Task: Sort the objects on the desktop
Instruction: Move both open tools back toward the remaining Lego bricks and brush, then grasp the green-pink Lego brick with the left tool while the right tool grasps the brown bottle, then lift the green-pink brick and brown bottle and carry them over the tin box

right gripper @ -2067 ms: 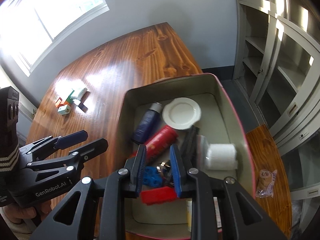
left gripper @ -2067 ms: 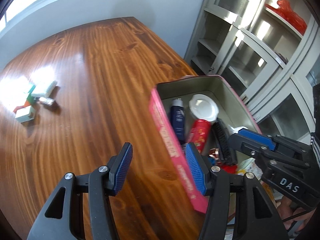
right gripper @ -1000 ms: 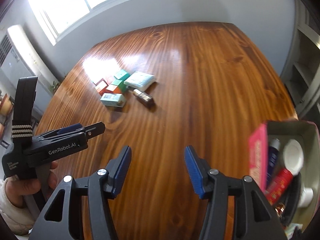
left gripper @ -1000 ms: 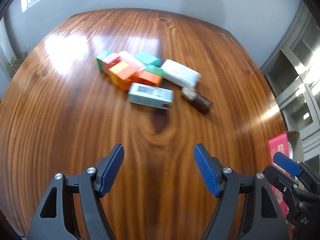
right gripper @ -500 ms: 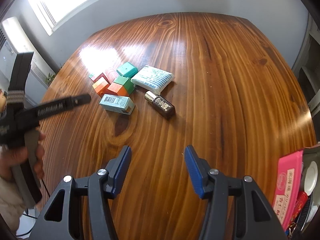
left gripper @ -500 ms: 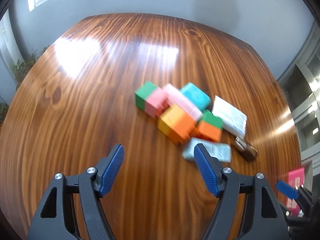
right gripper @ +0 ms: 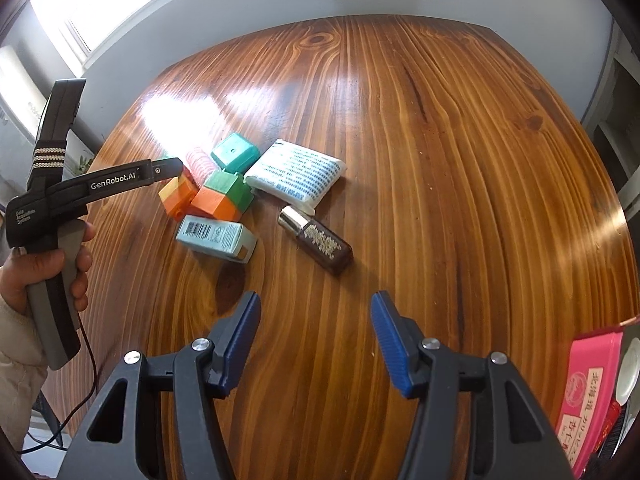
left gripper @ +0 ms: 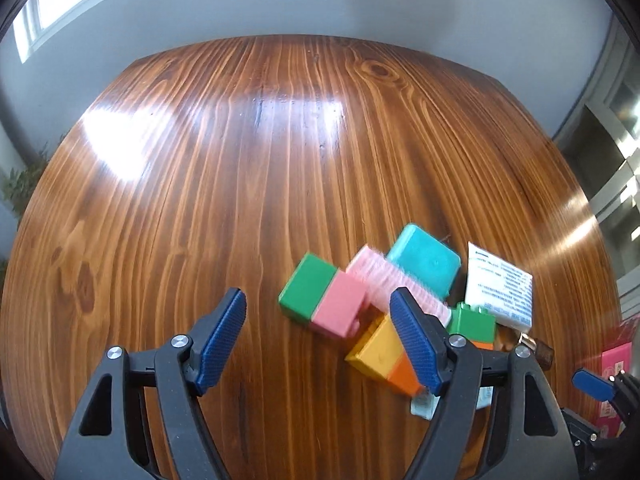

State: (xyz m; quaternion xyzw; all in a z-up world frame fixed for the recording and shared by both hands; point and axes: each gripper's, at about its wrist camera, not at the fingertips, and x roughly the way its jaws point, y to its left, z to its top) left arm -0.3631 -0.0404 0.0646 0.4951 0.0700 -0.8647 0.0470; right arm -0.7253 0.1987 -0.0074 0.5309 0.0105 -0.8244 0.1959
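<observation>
Both grippers, left (left gripper: 318,344) and right (right gripper: 316,342), jaws spread and empty, have moved from the tin (right gripper: 588,396) to the blocks (right gripper: 212,196).

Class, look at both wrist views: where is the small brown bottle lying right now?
In the right wrist view the brown bottle lies on the wooden table, just below the white tissue pack, right of the pale blue carton.

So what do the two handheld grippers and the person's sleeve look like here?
Both grippers, the left gripper and the right gripper, have black plastic frames with silver screws and ribbed blue pads. Seen from the right wrist, the left one's black body reads "GenRobot.AI" in white, has a grey handle, a striped band and a thin dark cable. The hand comes out of a cream padded sleeve.
</observation>
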